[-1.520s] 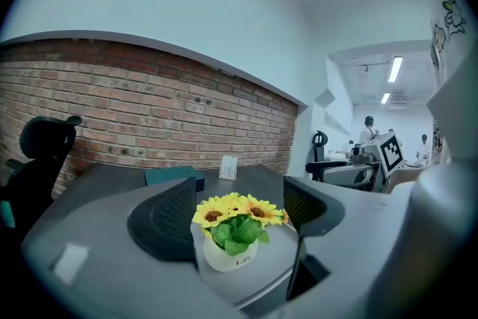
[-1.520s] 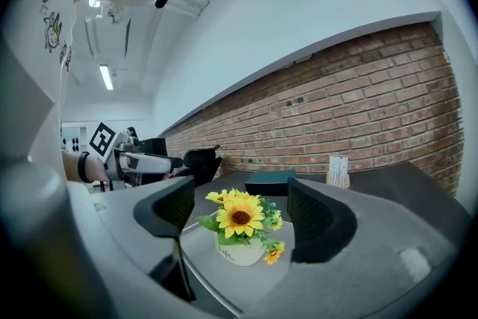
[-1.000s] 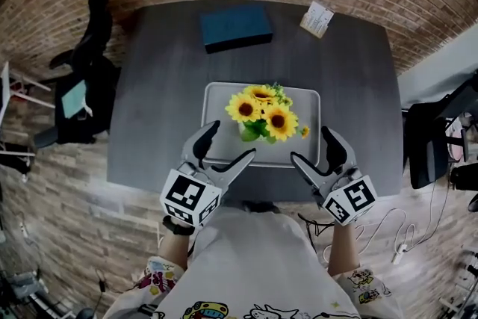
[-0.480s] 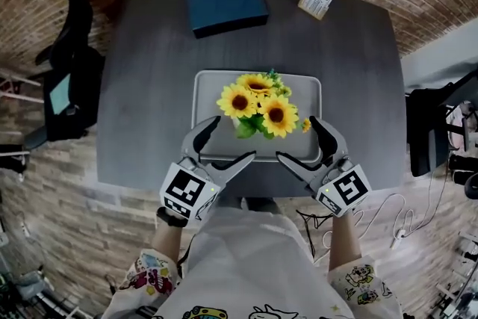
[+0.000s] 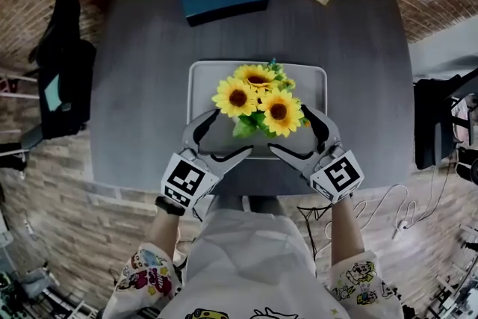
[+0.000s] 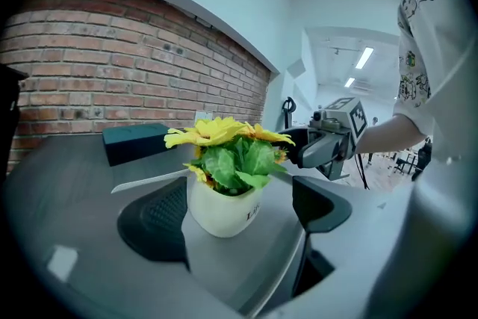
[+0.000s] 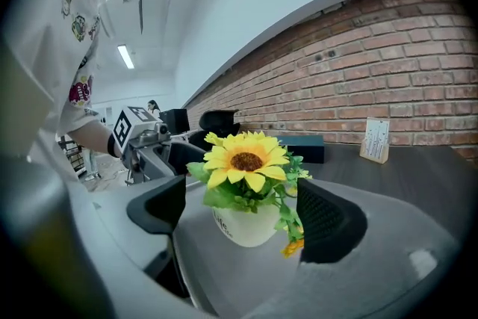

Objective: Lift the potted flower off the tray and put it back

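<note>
Your left gripper (image 5: 228,135) and right gripper (image 5: 293,132) sit low at the near edge of the tray (image 5: 196,78), angled inward and slightly down toward the pot (image 6: 220,211). Both pairs of jaws have just been opening and stand wide. The pot is between them, but nothing presses on it. Their pads (image 7: 326,220) are black and ribbed. The pot is glossy, white and rounded, and holds yellow sunflowers (image 5: 258,95) with green leaves. It stands upright on the flat grey, round-cornered tray, on a dark wood-grain table (image 5: 138,86).
</note>
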`<action>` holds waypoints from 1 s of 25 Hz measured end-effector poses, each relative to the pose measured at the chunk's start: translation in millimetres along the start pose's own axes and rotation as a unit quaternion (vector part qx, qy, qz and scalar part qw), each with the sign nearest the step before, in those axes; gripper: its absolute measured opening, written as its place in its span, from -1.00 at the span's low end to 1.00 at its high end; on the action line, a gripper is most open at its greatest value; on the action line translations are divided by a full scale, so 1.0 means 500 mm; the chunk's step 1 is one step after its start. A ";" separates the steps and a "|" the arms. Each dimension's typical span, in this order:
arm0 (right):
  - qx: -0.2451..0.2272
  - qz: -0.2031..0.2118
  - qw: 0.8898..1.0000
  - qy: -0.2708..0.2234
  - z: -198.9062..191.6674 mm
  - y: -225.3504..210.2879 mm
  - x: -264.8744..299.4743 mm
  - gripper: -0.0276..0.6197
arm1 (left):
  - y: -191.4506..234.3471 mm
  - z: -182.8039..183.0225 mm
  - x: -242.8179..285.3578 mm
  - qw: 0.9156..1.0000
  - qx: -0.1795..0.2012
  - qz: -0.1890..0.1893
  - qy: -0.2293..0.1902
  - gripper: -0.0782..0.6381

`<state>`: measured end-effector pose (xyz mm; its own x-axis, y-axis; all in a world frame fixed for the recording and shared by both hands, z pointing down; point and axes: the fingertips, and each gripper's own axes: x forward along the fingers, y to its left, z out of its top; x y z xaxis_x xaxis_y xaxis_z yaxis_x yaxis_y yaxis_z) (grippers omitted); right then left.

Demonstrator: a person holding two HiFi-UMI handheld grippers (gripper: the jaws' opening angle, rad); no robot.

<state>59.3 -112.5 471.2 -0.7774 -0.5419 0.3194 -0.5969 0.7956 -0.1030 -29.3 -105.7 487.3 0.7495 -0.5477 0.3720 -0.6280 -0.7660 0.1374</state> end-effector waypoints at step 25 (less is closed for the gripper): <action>0.006 0.055 0.998 0.015 -0.090 -0.024 0.111 0.54 | 0.045 -0.062 0.081 0.998 0.021 -0.065 0.011 0.54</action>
<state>32.4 -139.7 532.6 -0.8320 -0.4436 0.3332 -0.5111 0.8464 -0.1495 -19.7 -134.8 533.8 0.8189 -0.4359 0.3734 -0.5162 -0.8437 0.1472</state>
